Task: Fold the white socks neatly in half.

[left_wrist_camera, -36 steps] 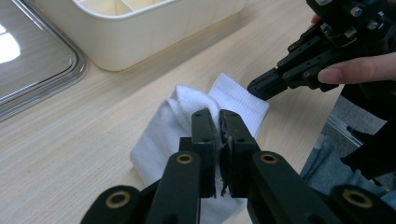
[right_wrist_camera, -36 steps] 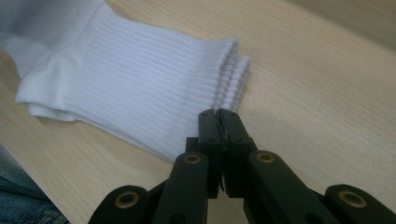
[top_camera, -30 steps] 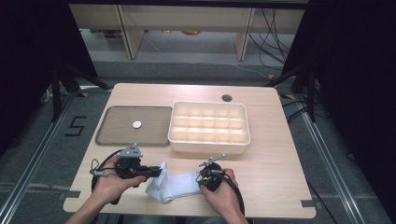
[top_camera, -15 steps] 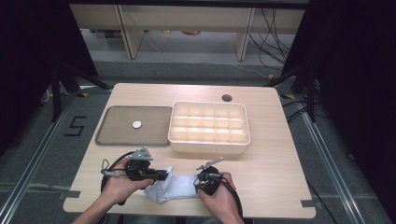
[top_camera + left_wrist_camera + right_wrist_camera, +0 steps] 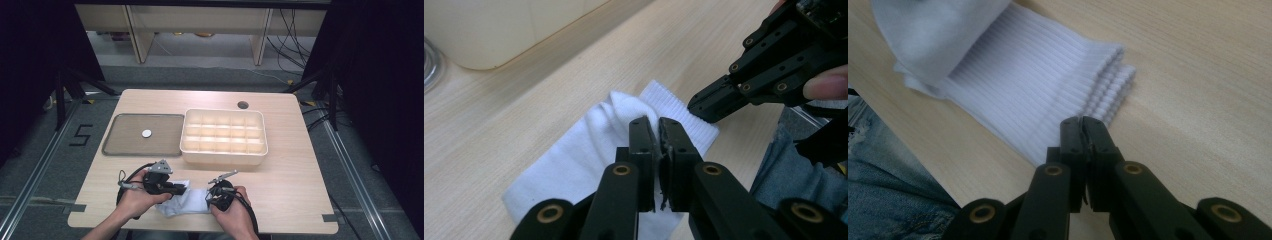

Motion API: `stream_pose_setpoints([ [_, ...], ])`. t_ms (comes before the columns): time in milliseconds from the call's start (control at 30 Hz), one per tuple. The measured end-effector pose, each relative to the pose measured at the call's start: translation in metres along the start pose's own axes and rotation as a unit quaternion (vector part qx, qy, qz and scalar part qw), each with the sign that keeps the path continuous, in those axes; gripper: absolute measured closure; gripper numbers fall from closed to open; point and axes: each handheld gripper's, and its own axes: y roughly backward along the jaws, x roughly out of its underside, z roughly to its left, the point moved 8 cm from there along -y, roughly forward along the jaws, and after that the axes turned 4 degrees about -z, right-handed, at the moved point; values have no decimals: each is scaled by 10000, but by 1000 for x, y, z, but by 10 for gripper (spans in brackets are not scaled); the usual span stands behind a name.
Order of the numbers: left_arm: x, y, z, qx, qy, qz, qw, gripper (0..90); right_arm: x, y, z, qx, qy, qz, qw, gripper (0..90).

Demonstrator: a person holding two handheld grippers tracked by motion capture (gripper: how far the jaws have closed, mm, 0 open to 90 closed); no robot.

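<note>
A white ribbed sock [image 5: 186,203] lies bunched on the wooden table near its front edge, between the person's two hands. My left gripper [image 5: 183,189] comes in from the left and is shut on a raised fold of the sock [image 5: 589,150]; its jaws [image 5: 657,125] stand closed with cloth pinched between them. My right gripper [image 5: 210,198] is at the sock's right end. In the right gripper view its jaws [image 5: 1081,125] are shut on the edge of the ribbed cuff [image 5: 1048,75]. The right gripper [image 5: 704,102] also appears in the left gripper view, touching the cuff.
A cream compartment box [image 5: 224,156] stands just beyond the hands at centre. To its left a dark flat tray [image 5: 120,147] holds a small white disc [image 5: 146,133]. A cable hole [image 5: 243,105] is at the table's back. The person's jeans [image 5: 893,190] are close under the front edge.
The left gripper has moved right, toward the right gripper, carrying a fold of the sock. The sock is now more bunched up. The right hand has hardly moved.
</note>
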Motion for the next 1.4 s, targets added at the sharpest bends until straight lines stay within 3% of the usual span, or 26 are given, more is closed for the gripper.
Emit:
stream_pose_setpoints([
  [533,4,-25,-7,43,-117,245,9996,845,0,-2,4,-11,-41,36,10000,870],
  [567,6,-27,-8,53,-156,307,9994,844,-1,-3,3,-30,136,-40,9999,869],
  [667,7,-30,-8,40,-140,308,9994,842,-1,-3,3,-46,149,-59,9999,868],
  [900,9,-37,-9,43,-185,384,9991,837,0,-2,5,5,-28,48,10000,858],
  [1000,11,-39,-9,39,-270,441,9987,835,0,-3,4,19,-1,27,10000,856],
  [1367,12,-49,-12,71,-282,455,9985,812,-1,-3,3,-3,30,-19,10000,836],
  [1400,12,-49,-13,79,-210,418,9989,812,-1,-3,3,-3,30,-19,10000,836],
])
